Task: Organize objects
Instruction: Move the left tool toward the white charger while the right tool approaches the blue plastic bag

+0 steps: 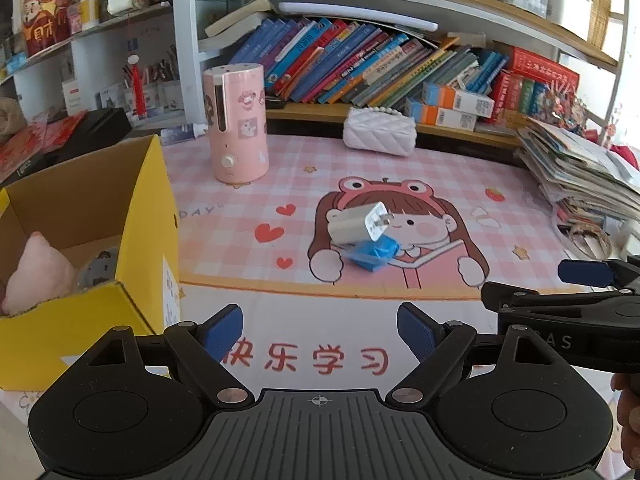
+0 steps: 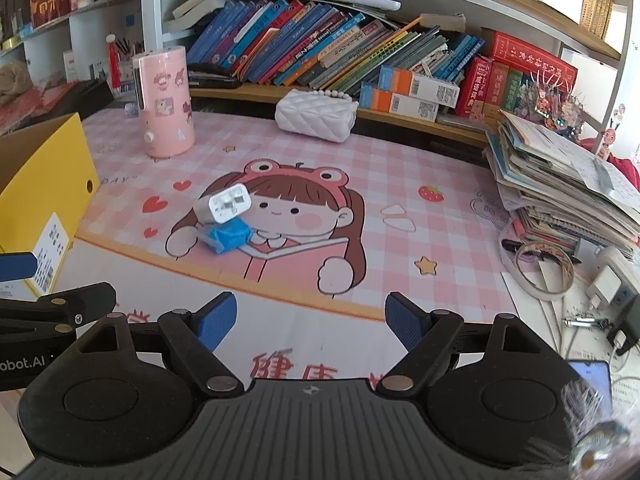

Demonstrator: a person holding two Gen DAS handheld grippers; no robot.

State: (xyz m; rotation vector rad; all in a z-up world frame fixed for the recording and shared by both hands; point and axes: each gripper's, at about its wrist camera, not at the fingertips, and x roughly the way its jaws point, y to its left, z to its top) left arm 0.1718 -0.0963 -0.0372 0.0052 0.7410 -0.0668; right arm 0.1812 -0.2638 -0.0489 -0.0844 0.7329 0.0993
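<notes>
A white charger plug leans on a crumpled blue plastic piece in the middle of the pink desk mat; both also show in the right wrist view, the plug on the blue piece. A yellow cardboard box stands open at the left, with a pink plush and a grey item inside. My left gripper is open and empty, near the mat's front edge. My right gripper is open and empty beside it.
A pink humidifier and a white quilted purse stand at the back of the mat. Leaning books fill the shelf behind. A stack of papers, a tape ring and a power strip lie at the right.
</notes>
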